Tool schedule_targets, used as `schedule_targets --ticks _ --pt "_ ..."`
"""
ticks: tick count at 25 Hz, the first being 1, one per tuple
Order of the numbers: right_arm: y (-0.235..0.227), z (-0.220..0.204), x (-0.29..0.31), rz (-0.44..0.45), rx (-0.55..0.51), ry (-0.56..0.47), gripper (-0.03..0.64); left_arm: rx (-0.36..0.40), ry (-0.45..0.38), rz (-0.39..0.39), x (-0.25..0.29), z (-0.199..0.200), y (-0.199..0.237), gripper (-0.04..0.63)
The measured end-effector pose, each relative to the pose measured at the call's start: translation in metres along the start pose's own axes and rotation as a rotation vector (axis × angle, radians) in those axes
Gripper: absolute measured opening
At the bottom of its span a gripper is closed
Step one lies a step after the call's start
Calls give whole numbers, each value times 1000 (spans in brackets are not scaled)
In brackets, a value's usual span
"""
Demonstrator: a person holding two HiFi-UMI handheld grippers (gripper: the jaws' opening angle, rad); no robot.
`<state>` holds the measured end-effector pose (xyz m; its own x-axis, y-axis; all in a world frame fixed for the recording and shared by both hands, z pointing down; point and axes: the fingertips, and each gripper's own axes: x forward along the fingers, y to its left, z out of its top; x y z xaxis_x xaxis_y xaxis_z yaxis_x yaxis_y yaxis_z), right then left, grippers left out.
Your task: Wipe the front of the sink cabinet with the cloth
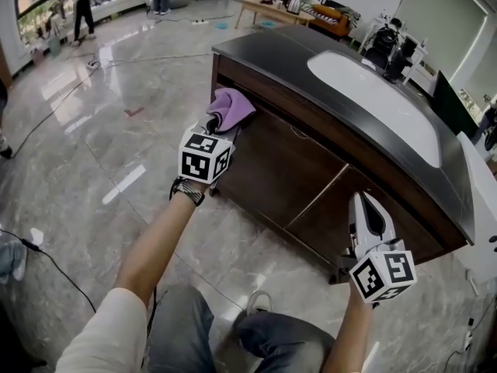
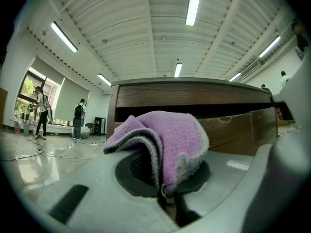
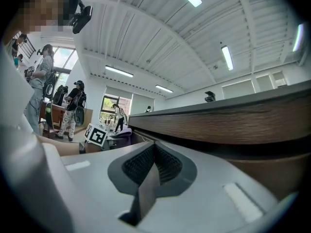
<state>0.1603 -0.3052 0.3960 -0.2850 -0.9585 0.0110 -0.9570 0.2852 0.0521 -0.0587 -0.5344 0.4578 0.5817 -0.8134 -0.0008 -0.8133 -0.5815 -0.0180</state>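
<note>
A purple cloth [image 1: 231, 107] [image 2: 170, 140] is pinched in my left gripper [image 1: 219, 123] [image 2: 163, 178], which is shut on it. The cloth rests against the top left corner of the dark wooden cabinet front [image 1: 272, 158] [image 2: 194, 98], just under the black countertop [image 1: 272, 53]. My right gripper [image 1: 366, 212] [image 3: 153, 166] is shut with nothing between its jaws. It points at the lower right cabinet door [image 1: 334, 216], close to the wood. The white sink basin [image 1: 380, 99] is set in the countertop.
Polished grey floor tiles [image 1: 101, 130] spread to the left, with black cables [image 1: 46, 115] across them. People [image 1: 81, 2] stand at the far left near the windows. A low table and sofa [image 1: 303, 10] are behind. My knees [image 1: 233, 340] are below.
</note>
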Motion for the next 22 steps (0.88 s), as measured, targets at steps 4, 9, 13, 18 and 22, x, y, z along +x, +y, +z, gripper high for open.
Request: schedule_targets --ticks 4,9,13,18,22 --pt "-18 -2 -12 -81 19 7 8 22 -5 -66 1 3 -34 44" --pt "-36 -6 -32 -158 44 21 8 23 -10 -173 2 8 -79 44" --pt "-43 -8 -49 -195 36 27 8 20 -22 -236 1 11 -111 44" --pt "-51 -9 -74 -241 18 36 8 29 -28 -341 0 13 -163 44" --pt "-60 -12 -101 -290 7 49 8 36 -28 -414 -1 17 -206 44"
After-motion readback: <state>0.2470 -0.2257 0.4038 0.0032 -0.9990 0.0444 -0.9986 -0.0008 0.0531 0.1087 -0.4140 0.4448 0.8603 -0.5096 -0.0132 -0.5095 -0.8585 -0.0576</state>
